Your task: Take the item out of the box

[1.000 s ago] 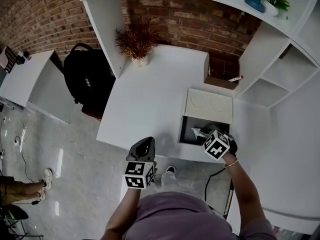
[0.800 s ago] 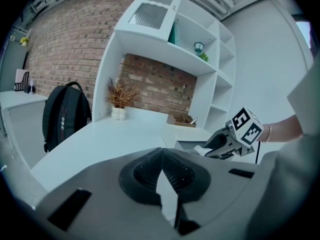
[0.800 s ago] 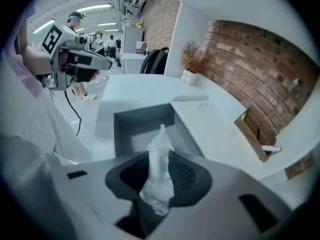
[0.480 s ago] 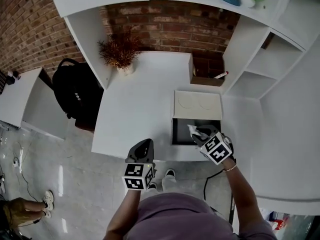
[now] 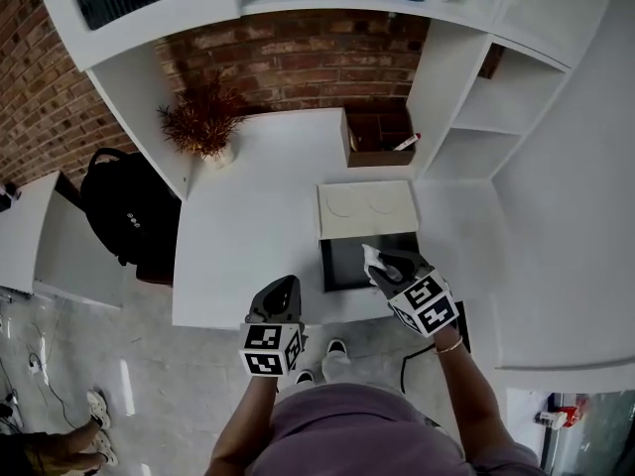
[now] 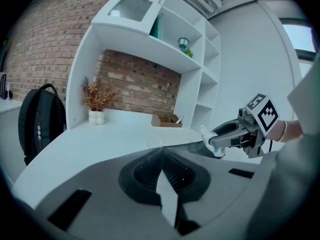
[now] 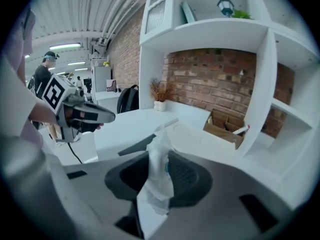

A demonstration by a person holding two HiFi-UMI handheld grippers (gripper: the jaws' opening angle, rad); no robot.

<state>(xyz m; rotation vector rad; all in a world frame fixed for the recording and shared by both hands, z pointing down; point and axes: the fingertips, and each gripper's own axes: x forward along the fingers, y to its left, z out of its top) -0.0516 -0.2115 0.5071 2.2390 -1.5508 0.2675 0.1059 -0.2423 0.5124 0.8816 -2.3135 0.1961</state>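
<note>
White desk (image 5: 248,216) and shelves (image 5: 466,117) against a brick wall (image 5: 298,58), glossy grey floor (image 5: 99,365).

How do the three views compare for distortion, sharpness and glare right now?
Head view: sharp, evenly lit, shelves bowed; box inside dark. Left gripper view: heavy fisheye, black corners, near jaws soft, window bright. Right gripper view: same fisheye; packet between the jaws slightly blurred.
</note>
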